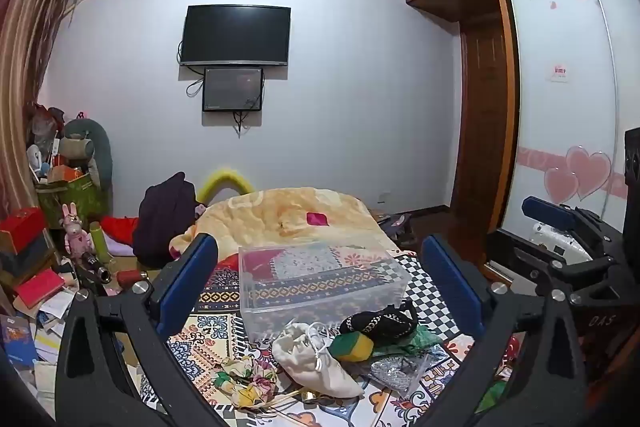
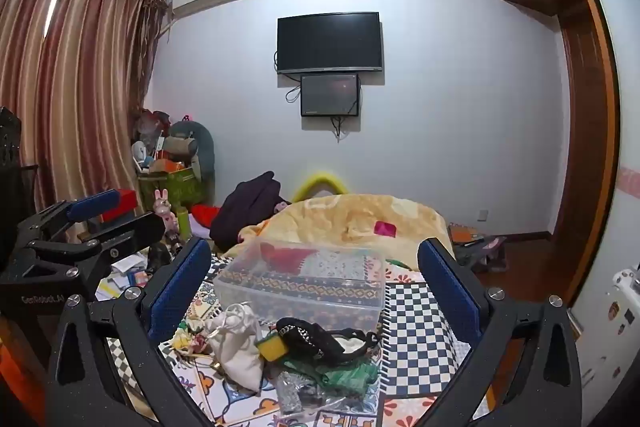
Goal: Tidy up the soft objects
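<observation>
You are working over a bed [image 1: 216, 311] under a patterned cover, facing a wall with a TV [image 1: 236, 35]. The soft things are lying in a heap at the near edge: a white pouch [image 1: 316, 359], a black knit piece [image 1: 380, 323], a yellow-green sponge [image 1: 354, 346], a floral cloth [image 1: 246, 381] and a green cloth [image 2: 344, 373]. Just behind them a clear bin [image 1: 320, 287] is sitting on the bed. Both the left tongs [image 1: 318, 283] and right tongs [image 2: 316, 287] are hovering wide open, gripping nothing.
</observation>
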{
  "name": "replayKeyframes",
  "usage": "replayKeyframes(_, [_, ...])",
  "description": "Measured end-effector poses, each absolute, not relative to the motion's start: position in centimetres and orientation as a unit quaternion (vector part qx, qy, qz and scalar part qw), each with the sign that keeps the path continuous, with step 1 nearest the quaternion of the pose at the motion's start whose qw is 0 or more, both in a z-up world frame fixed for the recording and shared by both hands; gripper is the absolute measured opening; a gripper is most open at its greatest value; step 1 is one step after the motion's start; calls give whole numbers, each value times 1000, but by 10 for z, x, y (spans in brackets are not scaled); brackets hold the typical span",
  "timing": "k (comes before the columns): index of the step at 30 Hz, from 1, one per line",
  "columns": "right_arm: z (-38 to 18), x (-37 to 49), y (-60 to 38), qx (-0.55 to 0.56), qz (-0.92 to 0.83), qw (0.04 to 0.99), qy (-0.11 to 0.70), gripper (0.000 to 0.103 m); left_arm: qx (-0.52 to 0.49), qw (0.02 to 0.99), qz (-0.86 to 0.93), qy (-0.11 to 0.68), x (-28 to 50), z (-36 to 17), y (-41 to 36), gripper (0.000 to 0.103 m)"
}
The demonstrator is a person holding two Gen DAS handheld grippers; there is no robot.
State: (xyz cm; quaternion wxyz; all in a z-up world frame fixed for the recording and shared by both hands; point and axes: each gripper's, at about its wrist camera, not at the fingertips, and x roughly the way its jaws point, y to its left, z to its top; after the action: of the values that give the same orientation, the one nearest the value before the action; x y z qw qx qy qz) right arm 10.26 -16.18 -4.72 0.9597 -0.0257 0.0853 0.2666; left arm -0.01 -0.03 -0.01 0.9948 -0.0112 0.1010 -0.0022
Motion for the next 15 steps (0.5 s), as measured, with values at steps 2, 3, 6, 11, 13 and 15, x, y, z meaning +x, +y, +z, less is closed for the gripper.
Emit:
replayKeyframes(2, [-47,102,-162,-26,266,960,85,103,-17,994,-2,105,0,0,0,103])
replayKeyframes(3, [-47,102,-162,-27,266,960,85,103,-22,994,-2,108,1,0,1,103])
replayKeyframes(6, [-47,102,-162,-25,266,960,86,103,-25,994,-1,105,0,0,1,103])
replayKeyframes(11, [-47,101,-163,-24,267,960,86,103,-25,994,0,102,-1,-1,1,103])
replayKeyframes(13, [-47,102,-163,-24,266,960,86,103,-26,994,-1,102,-1,0,3,103])
replayKeyframes(15, [-47,104,-162,-23,266,960,86,103,-26,995,-1,101,-1,-2,2,103])
